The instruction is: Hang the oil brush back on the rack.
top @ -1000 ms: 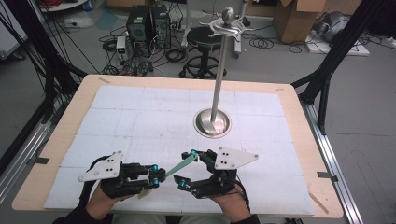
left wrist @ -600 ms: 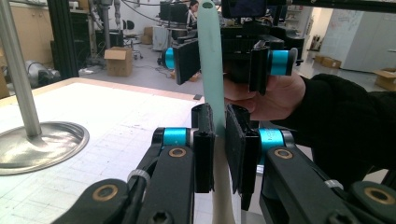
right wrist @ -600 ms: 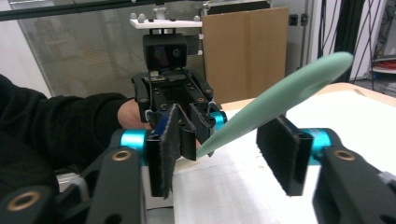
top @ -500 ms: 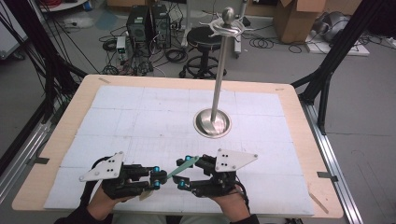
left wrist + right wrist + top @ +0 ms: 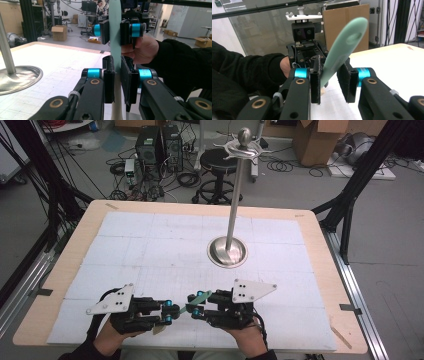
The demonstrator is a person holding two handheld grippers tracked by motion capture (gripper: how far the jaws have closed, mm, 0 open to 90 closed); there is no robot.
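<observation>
1. There, near the front edge of the table, the left gripper (image 5: 167, 312) was clamped shut on a pale green spatula (image 5: 196, 301), its pads pinching the handle where the green gave way to a cream lower part.
2. The right gripper (image 5: 194, 306) faced it, tip to tip, and its jaws had just been closing around the green end of the same spatula; in the right gripper view one pad (image 5: 315, 75) lay against the blade while a gap remained at the other, so it was not yet squeezing.
3. The spatula ran slanted between the two grippers, lifted off the white mat (image 5: 150, 250).
4. Both hands sat close together, in black sleeves.
5. Further back, a metal stand (image 5: 228, 251) with a round base stood upright near the mat's middle, well apart from the grippers.
</observation>
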